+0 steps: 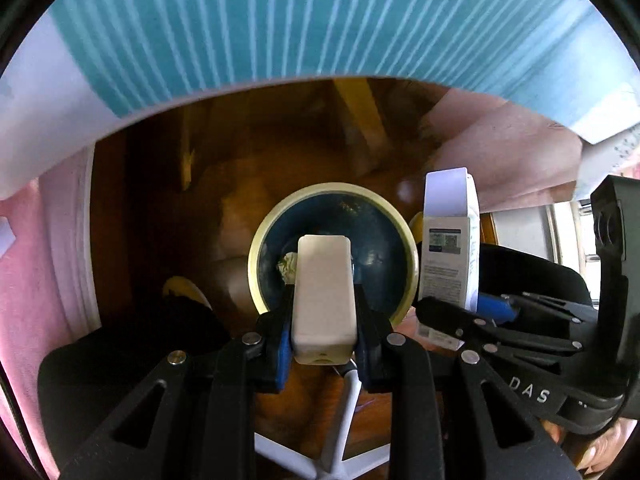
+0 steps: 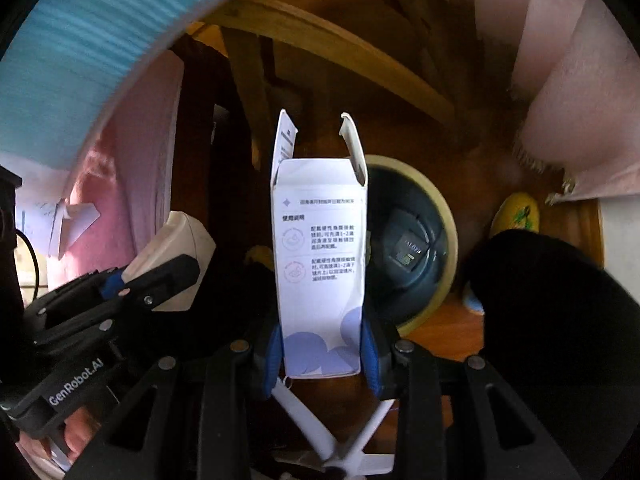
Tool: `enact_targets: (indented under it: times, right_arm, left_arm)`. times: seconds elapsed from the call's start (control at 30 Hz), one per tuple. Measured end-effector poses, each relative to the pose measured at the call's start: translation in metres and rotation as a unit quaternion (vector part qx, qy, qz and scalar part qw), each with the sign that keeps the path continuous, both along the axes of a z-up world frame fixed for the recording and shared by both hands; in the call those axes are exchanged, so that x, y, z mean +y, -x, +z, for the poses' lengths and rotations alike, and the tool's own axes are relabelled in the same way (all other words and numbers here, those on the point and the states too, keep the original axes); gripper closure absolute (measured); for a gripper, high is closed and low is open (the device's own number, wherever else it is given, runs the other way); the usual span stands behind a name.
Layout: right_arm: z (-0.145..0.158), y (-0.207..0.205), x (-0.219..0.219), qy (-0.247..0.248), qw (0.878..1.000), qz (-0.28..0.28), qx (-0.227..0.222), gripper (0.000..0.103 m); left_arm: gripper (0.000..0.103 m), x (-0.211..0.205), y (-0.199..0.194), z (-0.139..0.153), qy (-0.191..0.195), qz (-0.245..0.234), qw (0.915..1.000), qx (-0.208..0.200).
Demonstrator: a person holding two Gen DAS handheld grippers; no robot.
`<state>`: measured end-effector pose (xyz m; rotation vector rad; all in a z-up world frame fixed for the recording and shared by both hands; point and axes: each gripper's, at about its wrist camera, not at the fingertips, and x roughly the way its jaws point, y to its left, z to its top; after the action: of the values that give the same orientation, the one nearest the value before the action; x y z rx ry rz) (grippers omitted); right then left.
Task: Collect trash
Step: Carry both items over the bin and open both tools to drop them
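Note:
My left gripper (image 1: 323, 322) is shut on a small cream plastic case (image 1: 324, 296), held straight above a dark round bin with a pale yellow rim (image 1: 256, 256) on the wooden floor. A crumpled white scrap (image 1: 287, 270) lies inside the bin. My right gripper (image 2: 322, 346) is shut on a tall white carton with open top flaps and printed text (image 2: 318, 260). The same bin (image 2: 444, 216) sits just right of the carton, with a dark packet (image 2: 408, 254) in it. In the left wrist view the right gripper (image 1: 444, 320) and carton (image 1: 448, 248) stand beside the bin's right rim.
A blue striped cloth (image 1: 280, 20) hangs over the table edge above. Pink fabric (image 1: 40, 280) lies at left, pink drapes (image 2: 568, 92) at right. Yellow slippers (image 2: 516, 212) and dark trouser legs (image 2: 560, 320) stand near the bin. Wooden chair legs (image 2: 320, 40) cross behind.

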<state>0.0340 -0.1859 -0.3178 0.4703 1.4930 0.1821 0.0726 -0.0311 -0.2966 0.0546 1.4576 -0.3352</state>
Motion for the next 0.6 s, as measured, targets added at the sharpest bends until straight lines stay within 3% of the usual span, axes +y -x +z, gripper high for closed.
enact_targets:
  times: [0.1,0.2,0.3,0.37,0.43,0.6]
  right_arm:
    - [-0.007,0.001,0.004,0.004,1.0,0.003,0.008,0.069]
    - [-0.008,-0.001,0.006,-0.003,1.0,0.007,0.018,0.068]
    - [-0.011,-0.002,0.001,-0.003,1.0,-0.002,0.023,0.064]
    - [-0.014,-0.001,-0.004,-0.007,1.0,-0.017,0.024,0.057]
    - [-0.016,-0.002,-0.008,-0.006,0.999,-0.028,0.025,0.048]
    - [-0.011,-0.005,-0.009,-0.005,0.999,-0.031,0.023,0.045]
  left_arm:
    - [0.079,-0.008,0.0,-0.008,-0.014,-0.011,0.9998,0.0]
    - [0.068,-0.019,-0.005,-0.01,-0.032,-0.019,0.9993,-0.003]
    - [0.053,-0.015,-0.007,-0.01,-0.039,-0.013,0.9991,-0.012]
    - [0.03,-0.012,-0.01,-0.008,-0.041,-0.006,0.9991,-0.013]
    - [0.023,-0.008,-0.01,-0.007,-0.036,0.001,0.9993,-0.013]
    - [0.022,-0.005,-0.006,0.002,-0.038,0.0,0.9989,-0.025]
